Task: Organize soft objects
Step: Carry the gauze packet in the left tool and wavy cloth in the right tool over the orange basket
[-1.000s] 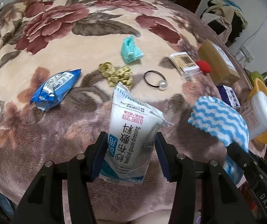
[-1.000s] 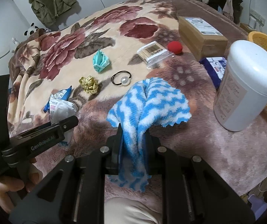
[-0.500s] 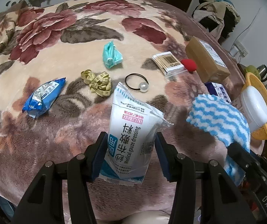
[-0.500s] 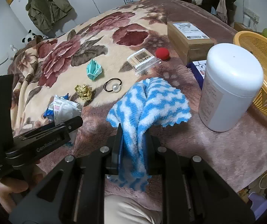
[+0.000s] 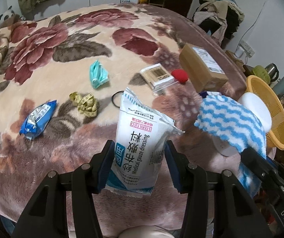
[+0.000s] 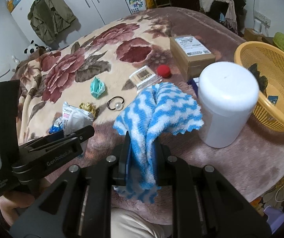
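The floral blanket [image 5: 66, 45] covers the whole bed, and more of it shows in both wrist views than a second ago: the wardrobe doors and the green jacket [image 6: 48, 17] have come into the right wrist view, and everything lying on the blanket looks smaller and farther off, so both hands have risen and drawn back. The orange basket [image 6: 277, 119] at the right edge is now seen nearly whole, with dark items inside that are too unclear to name. The white canister [image 6: 227, 103] stands just beside it, and the cardboard box [image 5: 201, 65] lies beyond.

The blue-and-white cloth [image 6: 157, 115] hangs from the right gripper [image 6: 142, 154], whose jaws are pinched tight on its gathered middle, the loose ends drooping below; it is lifted off the blanket, in front of the canister. The gauze dressing packet [image 5: 140, 144] stands upright in the left gripper [image 5: 138, 158], whose jaws are partly closed and press on both sides of the packet, holding it above the blanket.

Left on the blanket, unmoved, are the blue snack packet [image 5: 36, 121], the teal mask [image 5: 98, 75], the cotton-swab box [image 5: 157, 75], the yellow tape measure [image 5: 85, 104], the red ball [image 5: 179, 75] and the black hair tie [image 6: 115, 103].
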A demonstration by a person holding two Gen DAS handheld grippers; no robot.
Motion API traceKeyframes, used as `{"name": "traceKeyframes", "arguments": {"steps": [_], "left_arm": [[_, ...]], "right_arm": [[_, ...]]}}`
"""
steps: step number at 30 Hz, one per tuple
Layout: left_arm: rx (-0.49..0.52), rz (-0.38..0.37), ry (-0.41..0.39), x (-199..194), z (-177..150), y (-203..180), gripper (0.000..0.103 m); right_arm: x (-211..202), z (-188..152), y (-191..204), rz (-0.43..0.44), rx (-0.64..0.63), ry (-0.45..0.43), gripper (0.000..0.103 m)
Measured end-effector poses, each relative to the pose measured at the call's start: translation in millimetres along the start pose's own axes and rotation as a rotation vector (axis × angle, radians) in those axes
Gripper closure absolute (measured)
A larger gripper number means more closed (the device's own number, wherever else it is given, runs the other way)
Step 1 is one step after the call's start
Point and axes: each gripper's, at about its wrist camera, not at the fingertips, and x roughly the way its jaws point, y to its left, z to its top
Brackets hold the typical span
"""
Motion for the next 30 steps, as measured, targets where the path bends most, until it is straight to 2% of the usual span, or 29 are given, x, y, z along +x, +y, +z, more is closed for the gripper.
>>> {"name": "traceKeyframes", "arguments": {"steps": [16,30], "left_arm": [[0.087,-0.025,-0.039,-10.0,28.7,-63.4,0.052],[0.168,-0.081,-0.059,-14.0,50.4,-132.7,0.052]], "right_arm": [[-32.5,25.5,-36.1,-0.023,0.028,-0.086,0.085],[-59.0,45.7,-82.0,-0.077,0.075,-0.148,0.085]]}}
